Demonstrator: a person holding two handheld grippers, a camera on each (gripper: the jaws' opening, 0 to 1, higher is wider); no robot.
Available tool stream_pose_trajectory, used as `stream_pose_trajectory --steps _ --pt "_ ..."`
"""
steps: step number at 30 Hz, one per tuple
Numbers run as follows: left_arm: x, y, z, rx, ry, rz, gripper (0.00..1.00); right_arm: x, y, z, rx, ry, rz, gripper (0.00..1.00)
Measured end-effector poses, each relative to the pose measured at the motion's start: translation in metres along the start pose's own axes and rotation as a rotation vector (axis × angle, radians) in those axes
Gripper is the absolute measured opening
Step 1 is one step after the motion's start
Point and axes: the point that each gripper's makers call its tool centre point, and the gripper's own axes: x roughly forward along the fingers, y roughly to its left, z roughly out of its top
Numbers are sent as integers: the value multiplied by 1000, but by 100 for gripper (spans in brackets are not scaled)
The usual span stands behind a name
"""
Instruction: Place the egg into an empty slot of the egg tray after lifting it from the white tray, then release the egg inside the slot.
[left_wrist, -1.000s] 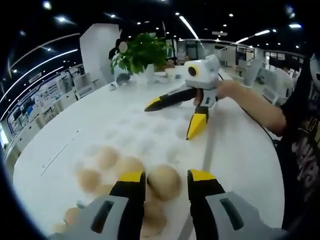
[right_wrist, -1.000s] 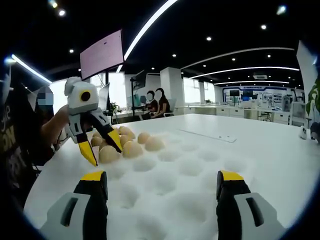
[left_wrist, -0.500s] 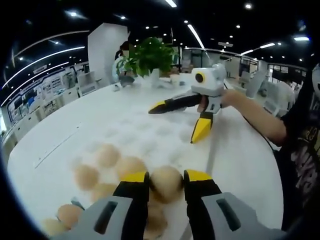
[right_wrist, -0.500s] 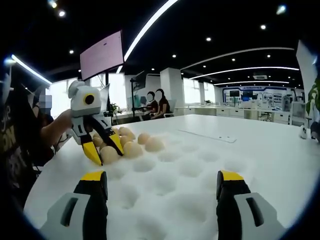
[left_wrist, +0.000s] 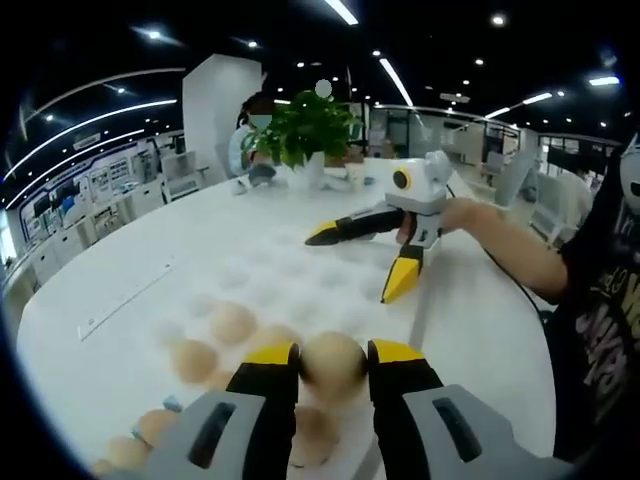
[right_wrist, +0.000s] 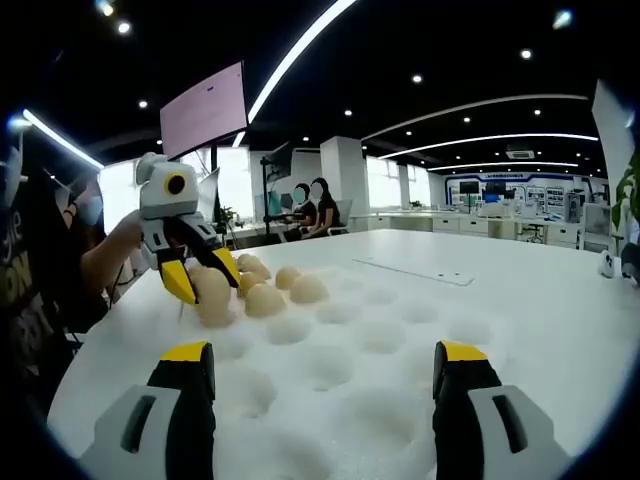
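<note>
Left tool (left_wrist: 332, 362) is clamped on the egg (left_wrist: 333, 364), raised just above the other eggs (left_wrist: 214, 340) on the white surface (left_wrist: 130, 300). Empty slots (left_wrist: 300, 285) lie ahead toward the right tool (left_wrist: 365, 262), which hangs wide open, holding nothing, so the left one is nearer.

- My light comes from overhead: small ceiling spots and long strip lights (right_wrist: 300, 55) against a dark ceiling.
- The white tabletop (left_wrist: 130, 290) reads bright and even, with soft, weak shadows in the egg tray (right_wrist: 360, 350) hollows.
- In the right gripper view, windows behind the wall screen (right_wrist: 204, 108) glare pale.
- Fisheye bending curves everything toward my edges.
- In the left gripper view the held egg (left_wrist: 333, 364) and the nearest eggs look soft and smeared; the plant (left_wrist: 300, 127) is sharper.
</note>
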Motion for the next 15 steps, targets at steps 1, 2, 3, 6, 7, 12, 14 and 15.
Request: stream_pose_trajectory --steps 1,2,3,6,7,12,14,15 --pt "-2 0 1 -1 -3 2 27 0 0 0 0 -1 0 94" --pt "-3 0 1 -2 -6 5 27 0 0 0 0 -1 0 94" --pt "-6 0 2 -1 -9 10 27 0 0 0 -1 -1 0 94" --pt "-11 0 2 -2 -12 20 27 -1 1 0 -1 -3 2 94" --pt "-13 0 3 -8 -17 20 27 -1 1 0 -2 -3 3 94" --pt "-21 -1 5 -12 -31 25 27 -1 1 -1 -5 -1 5 95" --pt "-23 -2 5 -12 -34 28 27 -1 1 -1 -7 1 4 95" --pt "-23 -2 5 -13 -35 29 27 -1 1 -1 -9 2 3 95"
